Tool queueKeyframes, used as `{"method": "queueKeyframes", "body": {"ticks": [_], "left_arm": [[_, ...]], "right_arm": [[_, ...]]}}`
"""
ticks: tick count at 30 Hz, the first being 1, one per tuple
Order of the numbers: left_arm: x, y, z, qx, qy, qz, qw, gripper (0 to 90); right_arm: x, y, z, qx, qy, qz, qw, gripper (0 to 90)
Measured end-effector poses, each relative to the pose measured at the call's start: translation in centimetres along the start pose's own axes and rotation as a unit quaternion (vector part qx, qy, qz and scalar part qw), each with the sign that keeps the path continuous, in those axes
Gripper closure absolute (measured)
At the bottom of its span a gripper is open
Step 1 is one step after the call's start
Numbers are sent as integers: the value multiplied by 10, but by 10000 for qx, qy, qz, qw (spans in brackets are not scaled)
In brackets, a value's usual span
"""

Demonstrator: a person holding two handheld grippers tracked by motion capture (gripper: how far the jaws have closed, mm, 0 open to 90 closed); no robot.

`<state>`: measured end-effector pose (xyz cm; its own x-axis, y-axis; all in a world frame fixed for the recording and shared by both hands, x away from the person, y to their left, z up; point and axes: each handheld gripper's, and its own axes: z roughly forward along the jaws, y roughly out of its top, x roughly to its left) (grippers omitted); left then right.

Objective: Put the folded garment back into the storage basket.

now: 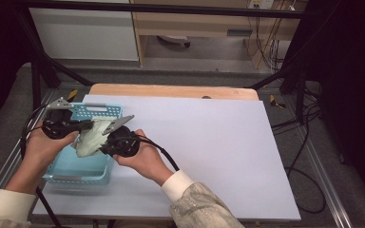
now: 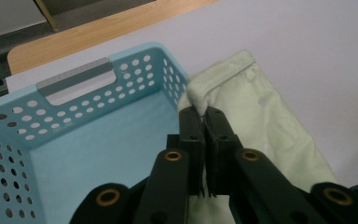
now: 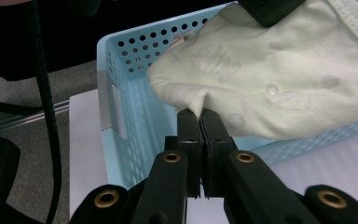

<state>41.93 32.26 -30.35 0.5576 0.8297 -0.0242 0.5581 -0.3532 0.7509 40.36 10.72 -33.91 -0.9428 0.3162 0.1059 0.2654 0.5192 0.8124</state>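
Pale green cloth (image 1: pixel 91 137) held up between both tools, over the right rim of the blue basket (image 1: pixel 71 171) — basket sits at the surface's (image 1: pixel 209 142) left edge, toward the near corner. Left tool (image 1: pixel 86 124) clenched on the cloth's hemmed edge; right tool (image 1: pixel 105 148) clenched on a fold at the other end. In the right gripper view the cloth drapes across the basket's perforated wall — faint printed pattern on the fabric.
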Motion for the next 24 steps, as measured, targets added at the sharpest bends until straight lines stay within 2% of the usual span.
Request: {"method": "queueKeyframes", "body": {"ticks": [6, 9, 12, 24], "left_arm": [[2, -3, 0, 19, 15, -37, 10000, 872], [4, -5, 1, 43, 43, -81, 9999, 871], [5, -8, 1, 73, 68, -88, 9999, 871], [15, -20, -1, 218, 180, -187, 9994, 870]], "right_arm": [[1, 0, 4, -15, 28, -31, 10000, 885], [2, 0, 7, -19, 36, 37, 10000, 885], [2, 0, 11, -13, 75, -31, 10000, 885], [5, 0, 30, 66, 188, 21, 9998, 885]]}}
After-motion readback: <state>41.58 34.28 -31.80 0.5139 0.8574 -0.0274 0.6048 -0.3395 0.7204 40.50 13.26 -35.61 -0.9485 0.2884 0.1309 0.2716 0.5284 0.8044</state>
